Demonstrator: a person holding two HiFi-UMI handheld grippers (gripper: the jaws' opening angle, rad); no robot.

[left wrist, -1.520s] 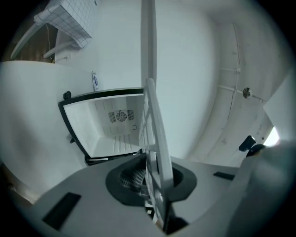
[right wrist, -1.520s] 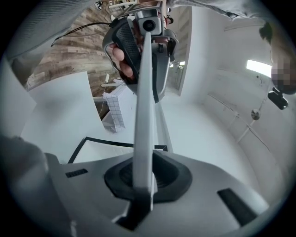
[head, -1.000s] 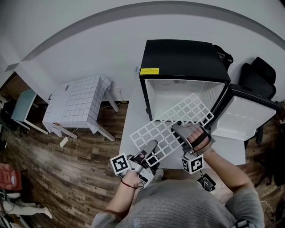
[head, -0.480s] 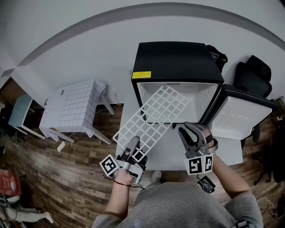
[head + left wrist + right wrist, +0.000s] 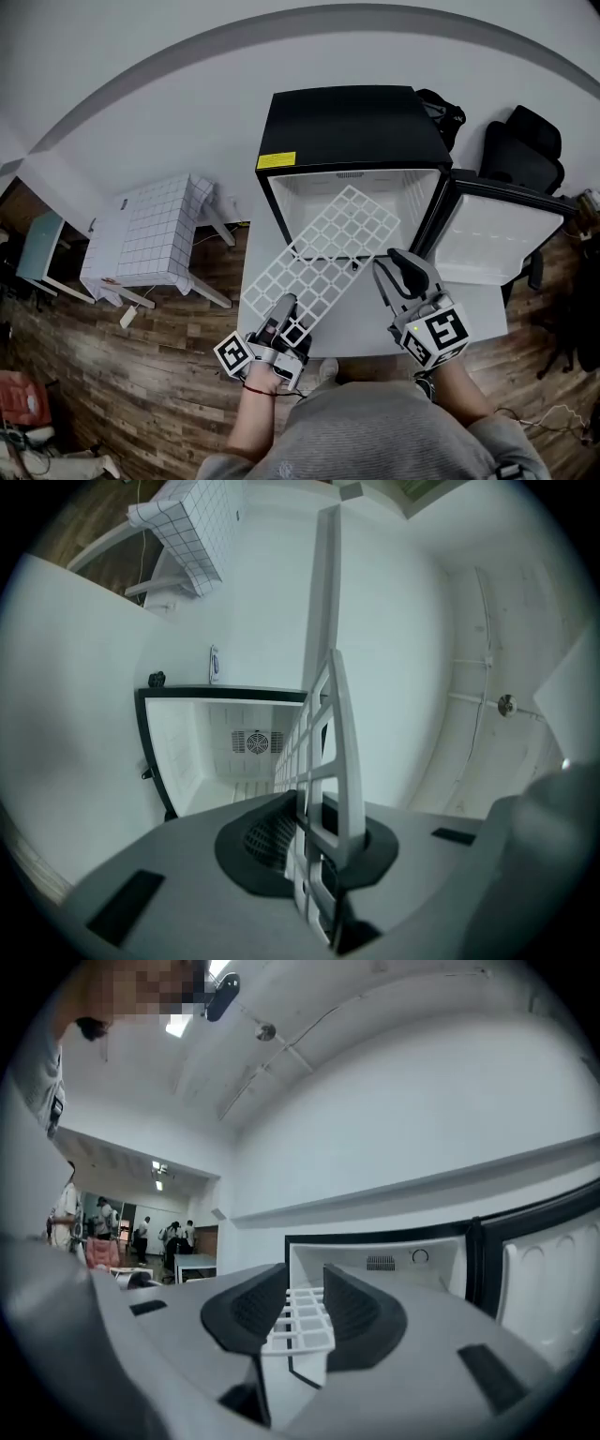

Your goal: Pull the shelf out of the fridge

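Grips the shelf (image 5: 323, 251) at its near left corner with the left gripper (image 5: 286, 309): jaws almost together, pads pressed on the white grid bars. Carries the shelf on this one hold, hence the slanted lie of the grid, with the near end to the left and the far end at the mouth of the fridge (image 5: 337, 122). Cannot tell whether the far end is fully clear of the cavity.

Keeps the right gripper (image 5: 392, 270) just beside the right edge of the shelf, jaws well apart, nothing clamped. Shows a corner of the grid in the gap between the pads, untouched. Judged as placed for a second hold to steady the shelf.

Leaves the door (image 5: 483, 239) swung wide at the right, near the right gripper, which limits room for a swing that way. Shows a white floor panel (image 5: 375, 323) below the shelf, a small table (image 5: 155, 234) with a checked cloth well apart at the left, and a black chair (image 5: 520, 150) beyond the door. Offers most free room toward the near left.
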